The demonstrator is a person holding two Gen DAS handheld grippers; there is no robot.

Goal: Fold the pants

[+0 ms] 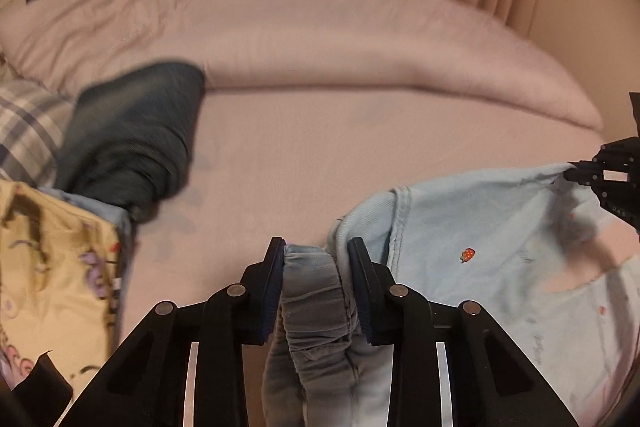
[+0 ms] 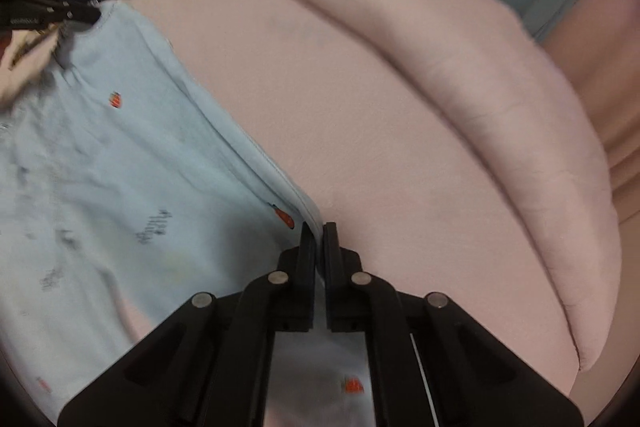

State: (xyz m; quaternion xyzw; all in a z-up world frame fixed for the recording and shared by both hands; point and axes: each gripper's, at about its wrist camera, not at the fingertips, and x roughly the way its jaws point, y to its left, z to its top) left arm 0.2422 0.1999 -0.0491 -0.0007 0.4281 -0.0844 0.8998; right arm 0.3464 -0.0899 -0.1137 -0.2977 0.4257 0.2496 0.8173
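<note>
Both tools are clamped on the pants [image 2: 100,155]: the left tool [image 1: 316,247] has its jaws pressed on a bunched, gathered band, apparently the waist, and the right tool [image 2: 319,227] has its jaws nearly together on a thin seamed edge. The cloth spans between the two, held over the bed [image 1: 280,155], probably just above the sheet.

The step in hand looks like spreading or carrying the pants before a fold. To do it well, I would keep both grips firm and the two tools level, so the edge between them stays taut and straight; slack here would let the cloth sag and crease. Lower it onto the bare sheet ahead of the tools, away from the dark jeans [image 1: 136,135] and the clothes pile ahead-left of the left tool.

The pants are pale blue, soft and thin, printed with small red strawberries [image 1: 467,254] and faint grey lettering. The gathered band is thick in the left jaws; the seam runs straight away from the right tool toward the left one.
</note>
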